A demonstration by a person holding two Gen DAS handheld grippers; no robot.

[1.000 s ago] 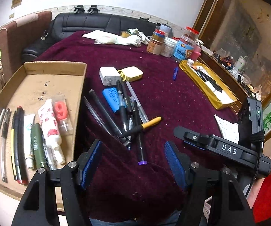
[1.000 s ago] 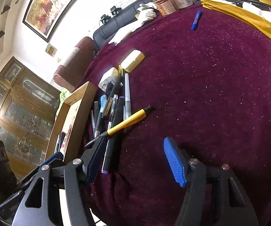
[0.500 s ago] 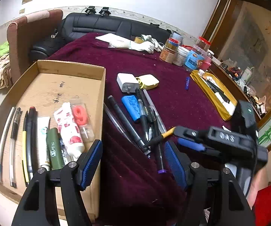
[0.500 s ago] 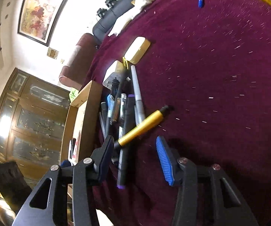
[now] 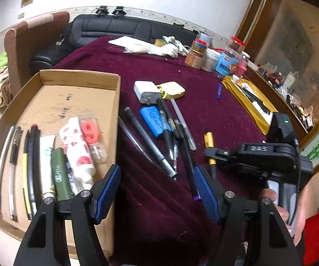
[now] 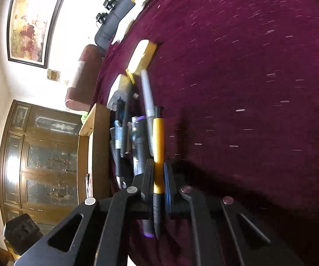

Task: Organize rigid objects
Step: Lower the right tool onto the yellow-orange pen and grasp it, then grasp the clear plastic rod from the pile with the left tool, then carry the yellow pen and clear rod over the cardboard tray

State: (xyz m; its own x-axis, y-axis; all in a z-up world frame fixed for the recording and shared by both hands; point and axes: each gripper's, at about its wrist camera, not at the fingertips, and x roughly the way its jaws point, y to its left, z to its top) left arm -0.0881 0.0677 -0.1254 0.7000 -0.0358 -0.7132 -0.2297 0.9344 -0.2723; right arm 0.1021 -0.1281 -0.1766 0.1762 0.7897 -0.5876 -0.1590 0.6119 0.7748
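While I look across the maroon-covered surface (image 5: 203,115) from both wrist views, it fills most of what I see; the cardboard tray (image 5: 75,77) lies on its left part, holding a row of pens, tubes and a small packet along its near side; to the right of the tray lies a loose heap of pens and markers (image 5: 159,139), with a white charger (image 5: 146,89) and a pale yellow case (image 5: 173,89) touching each other at the heap's far end and a blue pack (image 5: 152,120) among the pens; jars and a white glove (image 5: 168,48) sit at the far edge, well apart from the heap; my left gripper (image 5: 156,196) hangs over the cloth just beside the tray's right wall, its fingers spread wide with nothing between them; my right gripper (image 6: 158,178) is low over the heap's near end, its fingers closed on the yellow pen (image 6: 158,141), which runs straight out ahead between them, its black end trailing back past the pads; a small blue cap-like piece (image 5: 219,91) lies alone farther off on the cloth.
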